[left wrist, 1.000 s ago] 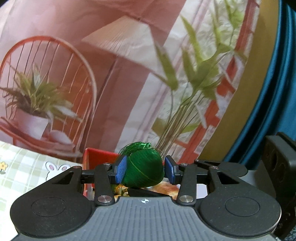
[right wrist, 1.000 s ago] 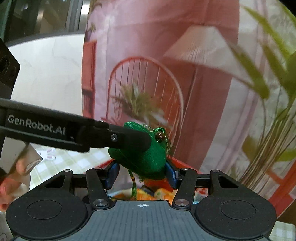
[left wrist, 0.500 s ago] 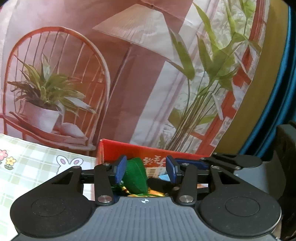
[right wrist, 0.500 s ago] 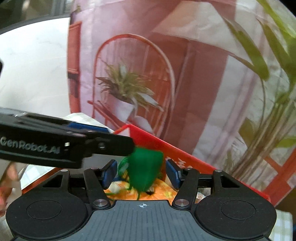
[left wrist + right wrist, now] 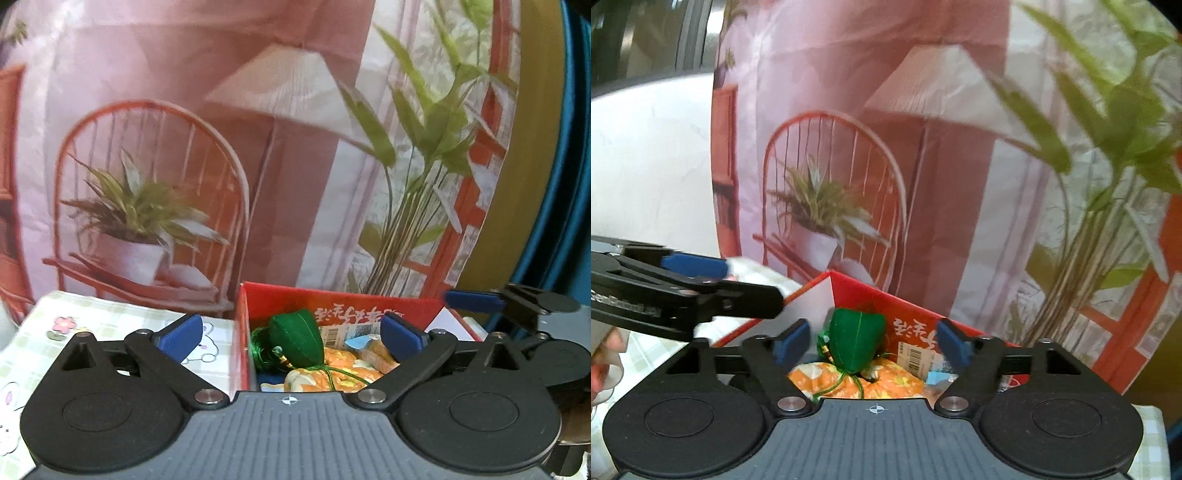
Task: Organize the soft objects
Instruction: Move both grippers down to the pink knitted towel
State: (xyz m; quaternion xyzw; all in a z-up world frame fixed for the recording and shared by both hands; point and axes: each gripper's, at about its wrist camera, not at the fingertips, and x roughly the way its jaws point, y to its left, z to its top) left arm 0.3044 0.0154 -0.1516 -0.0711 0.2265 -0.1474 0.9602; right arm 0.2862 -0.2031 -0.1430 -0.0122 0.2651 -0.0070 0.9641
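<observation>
Both my left gripper and right gripper jaws just opened, empty; green silk stuffed pouch sits atop orange plush pile in red cardboard box, at its left wall; its dangling cord could snag on pull-back.

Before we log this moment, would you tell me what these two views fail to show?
- Box floor, both views: hidden under the green pouch and orange toy.
- Box front, both views: hidden by the gripper bodies.
- Box print, right view: too small to read.
</observation>
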